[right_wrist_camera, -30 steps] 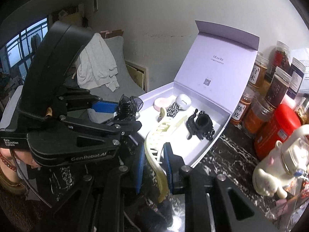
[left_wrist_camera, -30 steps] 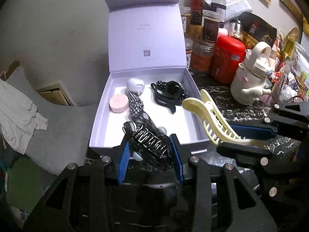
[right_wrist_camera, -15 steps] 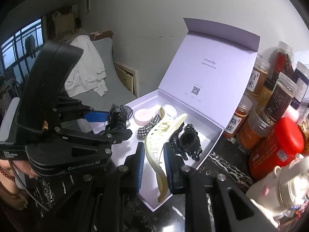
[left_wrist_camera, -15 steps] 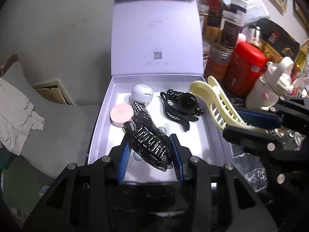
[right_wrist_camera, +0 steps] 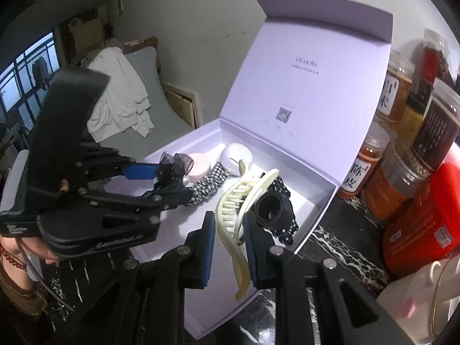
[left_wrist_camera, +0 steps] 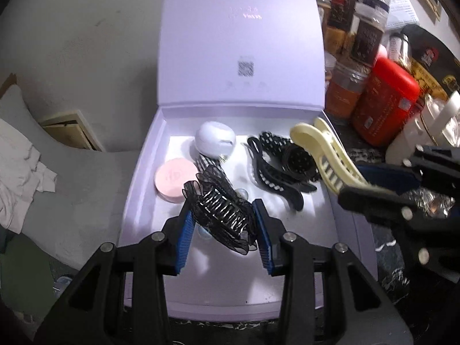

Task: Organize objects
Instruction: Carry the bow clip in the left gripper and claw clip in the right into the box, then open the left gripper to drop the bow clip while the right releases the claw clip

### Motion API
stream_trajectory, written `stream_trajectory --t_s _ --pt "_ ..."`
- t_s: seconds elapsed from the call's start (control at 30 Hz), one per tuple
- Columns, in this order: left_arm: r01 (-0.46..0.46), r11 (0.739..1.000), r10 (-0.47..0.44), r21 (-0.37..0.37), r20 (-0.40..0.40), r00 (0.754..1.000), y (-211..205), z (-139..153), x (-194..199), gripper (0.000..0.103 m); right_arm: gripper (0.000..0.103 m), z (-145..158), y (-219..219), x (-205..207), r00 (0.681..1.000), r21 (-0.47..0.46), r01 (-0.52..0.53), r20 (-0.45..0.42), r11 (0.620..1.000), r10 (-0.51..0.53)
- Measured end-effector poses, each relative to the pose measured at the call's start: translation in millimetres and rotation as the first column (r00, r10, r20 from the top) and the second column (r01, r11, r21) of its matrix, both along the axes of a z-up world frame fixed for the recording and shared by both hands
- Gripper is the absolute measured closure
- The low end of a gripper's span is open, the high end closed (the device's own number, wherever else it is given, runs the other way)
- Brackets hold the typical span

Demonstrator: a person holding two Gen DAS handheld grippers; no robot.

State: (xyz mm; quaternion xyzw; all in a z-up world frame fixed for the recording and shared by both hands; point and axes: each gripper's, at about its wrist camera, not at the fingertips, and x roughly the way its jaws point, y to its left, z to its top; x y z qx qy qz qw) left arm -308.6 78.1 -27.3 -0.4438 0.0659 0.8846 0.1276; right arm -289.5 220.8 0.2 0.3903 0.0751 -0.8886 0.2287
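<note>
My left gripper (left_wrist_camera: pixel 222 218) is shut on a black lace hair clip (left_wrist_camera: pixel 221 208) and holds it over the open lilac box (left_wrist_camera: pixel 143 172); it shows in the right wrist view (right_wrist_camera: pixel 172 172). My right gripper (right_wrist_camera: pixel 230 227) is shut on a cream claw hair clip (right_wrist_camera: pixel 238 210), held over the box's right side; the clip shows in the left wrist view (left_wrist_camera: pixel 325 155). In the box lie a pink round case (left_wrist_camera: pixel 172 178), a white rounded case (left_wrist_camera: pixel 214 141), a checked hair tie (right_wrist_camera: pixel 207 187) and a black dotted hair clip (left_wrist_camera: pixel 281 166).
Spice jars (left_wrist_camera: pixel 345 86), a red canister (left_wrist_camera: pixel 385 103) and a white kettle (left_wrist_camera: pixel 431 126) stand right of the box on the dark marble counter (right_wrist_camera: pixel 339 247). The box lid (left_wrist_camera: pixel 241 43) stands upright at the back. A grey cushion with white cloth (right_wrist_camera: pixel 120 95) lies left.
Both grippers have moved forward and over the box with their clips. The cream clip has moved from outside the box's right wall to above its right side.
</note>
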Motion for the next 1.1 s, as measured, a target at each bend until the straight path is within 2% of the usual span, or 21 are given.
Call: stream_trajectory --t_s 0.17,0.3,0.63,0.8,1.1 --pt "0.012 1.000 -0.012 -0.003 0.047 0.999 -3.9 -19.1 2.0 0.065 0.084 -11.1 -3.6 -3.1 0.999 -0.003 -0.027 0.033 1.000 0.027" --pt "0.017 1.000 -0.018 0.009 0.070 0.997 -7.1 -26.5 1.0 0.065 0.084 -24.0 -14.6 -2.7 0.997 0.057 -0.056 0.054 0.997 0.053" --pt "0.044 0.999 -0.046 0.018 0.133 0.990 -2.5 -42.8 -2.9 0.065 0.083 -36.6 -14.7 -5.7 0.987 0.003 -0.100 0.130 0.995 0.098" --pt "0.046 0.999 -0.047 0.009 0.148 0.988 -1.1 -48.8 -3.7 0.065 0.083 -42.8 -12.2 -6.8 0.979 -0.033 -0.107 0.170 0.994 0.111" --pt "0.036 0.999 -0.039 0.027 0.140 0.989 -0.6 -51.9 -4.4 0.065 0.084 -48.1 -8.1 -8.6 0.980 -0.001 -0.067 0.185 0.998 0.066"
